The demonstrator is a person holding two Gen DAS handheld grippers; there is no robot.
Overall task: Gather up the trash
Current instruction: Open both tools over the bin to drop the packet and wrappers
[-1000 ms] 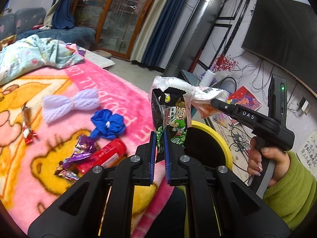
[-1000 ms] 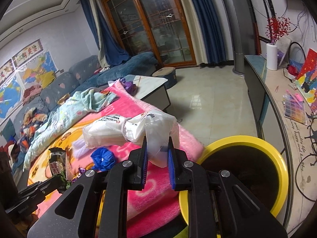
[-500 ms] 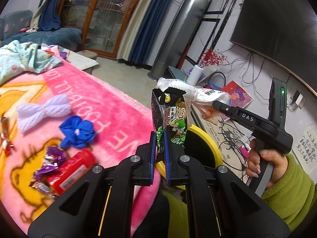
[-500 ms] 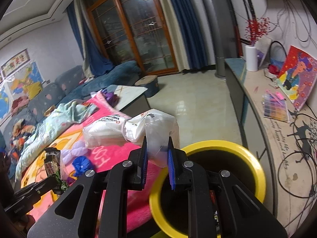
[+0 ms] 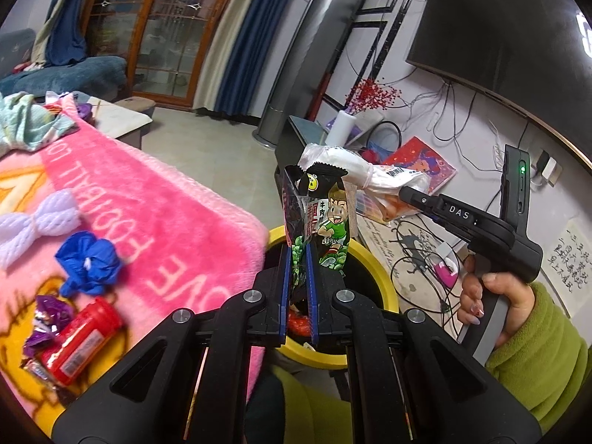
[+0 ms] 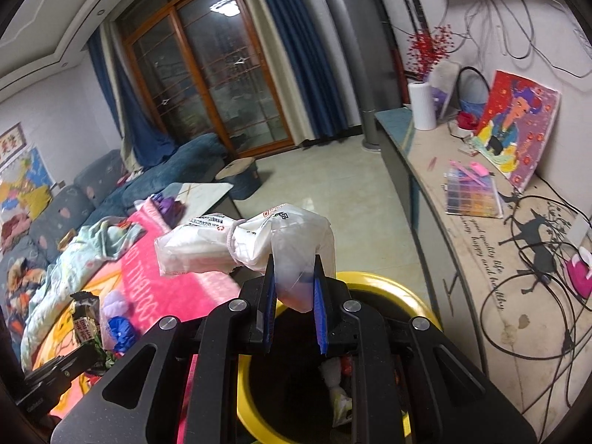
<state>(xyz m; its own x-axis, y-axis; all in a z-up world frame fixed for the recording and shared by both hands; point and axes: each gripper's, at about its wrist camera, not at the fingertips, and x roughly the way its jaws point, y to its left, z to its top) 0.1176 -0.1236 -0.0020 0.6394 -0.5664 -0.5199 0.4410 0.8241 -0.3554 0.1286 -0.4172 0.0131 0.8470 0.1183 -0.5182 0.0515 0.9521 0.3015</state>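
My left gripper (image 5: 297,259) is clamped nearly shut on a snack wrapper (image 5: 321,218), which stands upright over the near rim of the yellow bin (image 5: 373,270). My right gripper (image 6: 293,288) pinches the tail of a white plastic bag (image 6: 236,246) with a moderate gap between the pads, above the bin's far rim. Trash already lies inside the bin. On the pink blanket (image 5: 177,222), toward its near edge, lie a red tube (image 5: 79,340), purple candy wrappers (image 5: 48,318), a blue crumpled piece (image 5: 88,262) and a lilac bow (image 5: 40,218).
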